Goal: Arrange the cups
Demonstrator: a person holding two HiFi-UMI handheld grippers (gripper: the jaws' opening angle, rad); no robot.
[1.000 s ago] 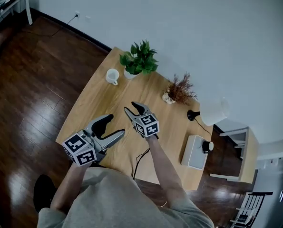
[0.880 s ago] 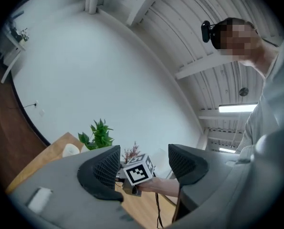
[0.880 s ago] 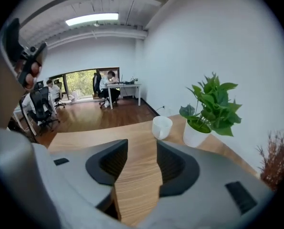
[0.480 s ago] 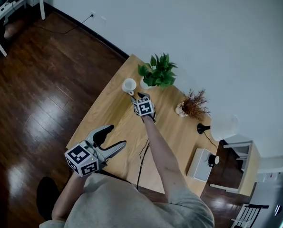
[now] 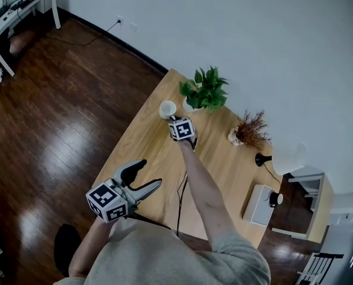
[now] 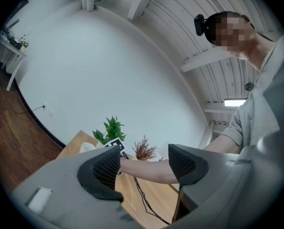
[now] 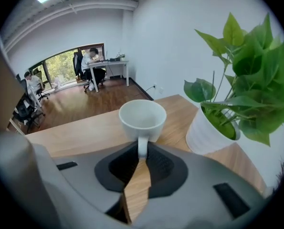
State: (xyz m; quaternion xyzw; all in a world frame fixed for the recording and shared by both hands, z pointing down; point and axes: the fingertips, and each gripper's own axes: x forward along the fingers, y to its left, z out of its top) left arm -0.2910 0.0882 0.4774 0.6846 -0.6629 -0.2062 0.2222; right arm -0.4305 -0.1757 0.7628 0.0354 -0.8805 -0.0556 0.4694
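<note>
Fingers (image 6: 106, 168) of the left gripper (image 5: 150, 172) stand spread wide and empty, at the near edge of the table (image 5: 142, 136); further right, the right gripper (image 7: 142, 157) has just been closing its jaws and now pinches the handle (image 7: 142, 146) of the white cup (image 7: 142, 117); the cup stands upright on the table, just left of the potted plant (image 7: 213, 128).

- Potted green plant (image 7: 213, 128), white pot: just right of the jaws of the right gripper (image 7: 141, 157).
- Dried twig arrangement (image 5: 250, 129): further right.
- Table lamp (image 5: 288, 157), white box (image 5: 260, 205): well right.
- Black cable (image 5: 180, 198): behind them, on wooden table (image 5: 134, 153).
</note>
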